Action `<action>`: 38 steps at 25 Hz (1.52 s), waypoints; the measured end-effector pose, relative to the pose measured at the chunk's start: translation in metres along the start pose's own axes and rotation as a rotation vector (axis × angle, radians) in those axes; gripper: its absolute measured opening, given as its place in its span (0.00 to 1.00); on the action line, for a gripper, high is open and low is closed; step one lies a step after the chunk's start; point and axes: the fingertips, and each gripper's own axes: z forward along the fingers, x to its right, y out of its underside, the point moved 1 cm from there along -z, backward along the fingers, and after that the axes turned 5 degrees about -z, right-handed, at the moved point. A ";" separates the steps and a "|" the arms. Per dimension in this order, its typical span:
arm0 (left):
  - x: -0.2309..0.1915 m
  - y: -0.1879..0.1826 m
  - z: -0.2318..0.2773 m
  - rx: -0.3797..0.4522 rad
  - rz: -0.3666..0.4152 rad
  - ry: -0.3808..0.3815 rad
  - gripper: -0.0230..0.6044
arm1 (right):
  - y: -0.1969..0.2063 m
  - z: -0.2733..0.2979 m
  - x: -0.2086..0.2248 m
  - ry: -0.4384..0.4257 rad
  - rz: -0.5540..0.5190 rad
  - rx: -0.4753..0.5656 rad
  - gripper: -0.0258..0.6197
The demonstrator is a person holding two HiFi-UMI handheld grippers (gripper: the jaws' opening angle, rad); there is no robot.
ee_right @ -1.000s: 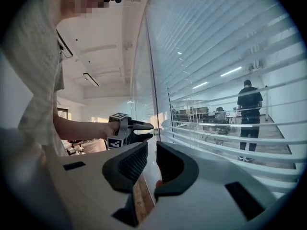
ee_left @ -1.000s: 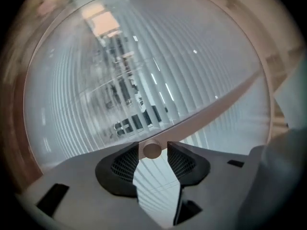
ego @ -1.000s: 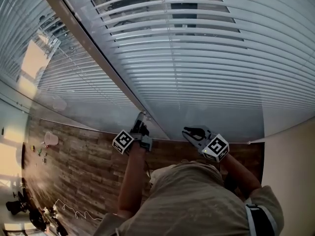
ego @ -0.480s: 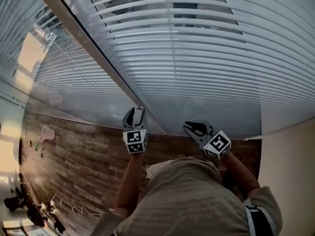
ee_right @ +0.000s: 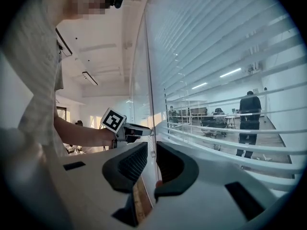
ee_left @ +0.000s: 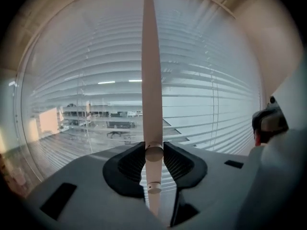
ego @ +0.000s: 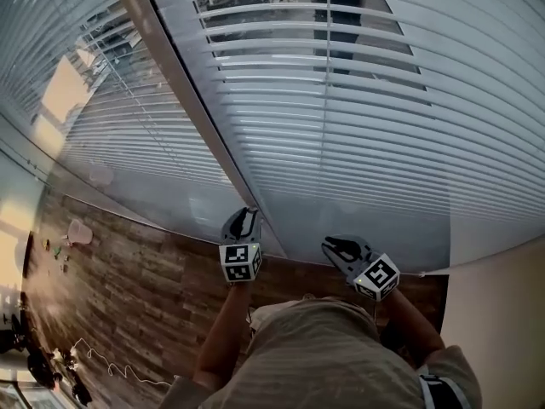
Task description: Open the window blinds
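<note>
Head view had the window blinds (ego: 375, 152) filling the upper and right parts of the frame, hanging fully lowered down to the bottom rail near my hands. The slats (ego: 341, 62) at top centre were tilted far enough that I could see through to a person (ego: 339, 7) standing beyond the glass, while the rows lower down read as a nearly solid white sheet. I judged the job as begun but far from done: some tilt was there, more was needed, and nothing was raised. The white tilt wand (ee_left: 151, 80) ran straight up the middle of the left gripper view, and my left gripper (ee_left: 154, 155) had its jaws just closing onto it, both dark pads touching the wand's sides near its lower end. In the head view that gripper sat at lower centre, against the blinds. My right gripper (ego: 341, 250) hung just right of it, near the blind's bottom edge, jaws drawn together on nothing. Wooden floor (ego: 128, 288) lay at lower left. What remained, I reckoned, was further twisting of the wand.
</note>
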 end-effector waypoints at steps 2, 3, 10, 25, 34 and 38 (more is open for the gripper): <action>-0.003 -0.002 0.001 0.006 -0.109 0.032 0.24 | -0.004 0.001 0.003 -0.001 -0.010 0.000 0.14; -0.006 -0.004 0.002 0.010 -0.161 0.048 0.24 | -0.006 0.003 0.006 0.000 -0.015 0.004 0.14; -0.015 0.007 0.003 0.024 -0.498 0.141 0.24 | 0.004 0.007 0.005 0.001 -0.003 -0.001 0.14; -0.022 0.024 0.010 0.074 -0.965 0.307 0.24 | 0.016 0.013 0.006 0.000 -0.002 0.017 0.14; -0.023 0.030 0.010 0.080 -1.296 0.363 0.24 | 0.017 0.008 0.012 0.007 -0.004 0.011 0.14; -0.026 0.033 0.013 0.094 -1.407 0.382 0.24 | 0.017 0.010 0.016 0.006 -0.007 0.010 0.14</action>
